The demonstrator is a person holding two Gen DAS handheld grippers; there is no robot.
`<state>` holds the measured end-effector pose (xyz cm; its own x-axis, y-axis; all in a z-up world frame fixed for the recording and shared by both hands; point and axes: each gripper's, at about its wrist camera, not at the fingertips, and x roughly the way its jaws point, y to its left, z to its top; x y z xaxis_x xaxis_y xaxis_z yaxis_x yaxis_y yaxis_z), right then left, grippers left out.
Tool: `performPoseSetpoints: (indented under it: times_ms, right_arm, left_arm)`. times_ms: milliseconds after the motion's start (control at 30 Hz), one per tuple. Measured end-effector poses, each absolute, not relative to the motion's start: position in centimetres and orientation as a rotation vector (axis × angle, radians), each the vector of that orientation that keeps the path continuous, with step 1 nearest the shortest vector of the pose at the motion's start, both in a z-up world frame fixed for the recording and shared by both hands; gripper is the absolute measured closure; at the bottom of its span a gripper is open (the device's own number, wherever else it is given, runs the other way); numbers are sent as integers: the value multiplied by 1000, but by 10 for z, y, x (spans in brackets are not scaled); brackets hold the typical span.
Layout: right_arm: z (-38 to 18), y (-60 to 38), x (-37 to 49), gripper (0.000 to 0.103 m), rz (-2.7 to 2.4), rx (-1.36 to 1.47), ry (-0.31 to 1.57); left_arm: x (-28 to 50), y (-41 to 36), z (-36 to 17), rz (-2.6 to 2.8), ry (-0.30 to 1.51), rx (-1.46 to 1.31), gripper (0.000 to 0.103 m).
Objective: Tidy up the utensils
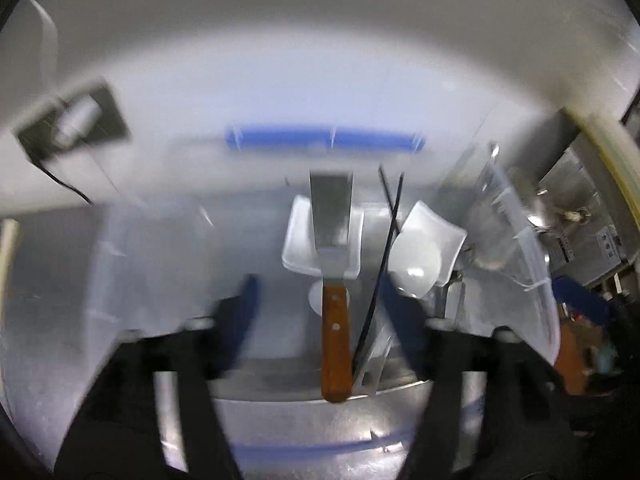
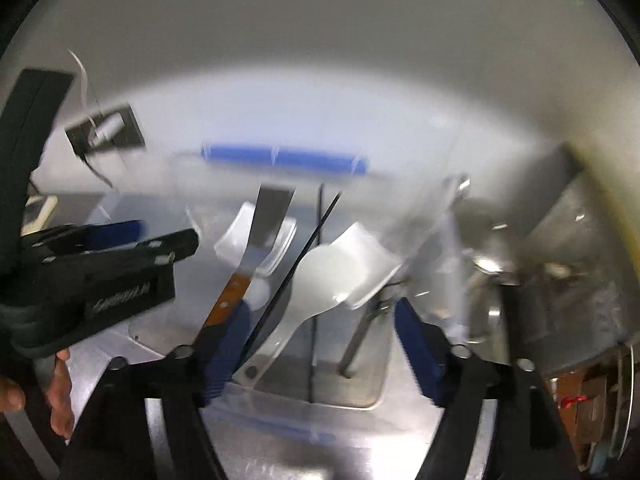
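- One steel worktop (image 1: 280, 420) fills the lower part of both views; both views are blurred.
- One clear bin (image 1: 532, 256) with a blue bar (image 1: 324, 140) on its far rim stands on it, around the utensils.
- One steel tray (image 2: 360, 384) lies inside the bin, under the utensils.
- Two white scoops: one (image 1: 298, 240) mid-frame under the spatula blade, one (image 1: 428, 248) just to its right.
- One spatula (image 1: 334, 340) with a wooden handle and a steel blade lies up the centre of the left view.
- One white spoon (image 2: 316, 280) lies slanted at the centre of the right view.
- Two thin black sticks (image 1: 384, 264) cross just right of the spatula.
- One dark plate (image 1: 72, 124) with a cord sits upper left, on the wall.
- Left claw (image 1: 320, 304): wide, holding nothing; the spatula handle lies between its blue pads, touching neither.
- Right claw (image 2: 320, 344): wide, holding nothing; the spoon handle and the sticks lie between its pads. Its left pad overlaps the spatula handle in the picture; contact cannot be told.
- In the right view the left claw (image 2: 160, 236) shows at the left edge, with a hand (image 2: 56, 400) below it.
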<state>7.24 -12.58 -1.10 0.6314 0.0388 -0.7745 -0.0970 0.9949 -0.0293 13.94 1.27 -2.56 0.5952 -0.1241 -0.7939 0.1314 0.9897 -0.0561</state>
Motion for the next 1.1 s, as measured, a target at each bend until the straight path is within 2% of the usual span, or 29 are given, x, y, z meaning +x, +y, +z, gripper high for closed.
performPoseSetpoints:
  times_ms: [100,200,267,400,700,1100]
  right_arm:
    - [-3,-135,37,11,37,-72,787]
    - [-2,-144,11,5,13,-72,745]
    - [-10,-144,5,5,13,-83,762]
    - [-23,-140,-10,5,-46,-144,796]
    - [-39,-133,-35,5,-133,-77,799]
    - [-35,-145,-50,5,-82,-44,753]
  left_arm:
    - [98,9,-8,-109,823,46,23]
    - [64,13,-6,-98,790,14,12]
    - [49,16,-7,-84,772,-2,8]
    - [24,25,-7,-37,754,4,8]
    - [12,31,-28,60,793,105,8]
    - [-9,26,-24,115,788,62,8]
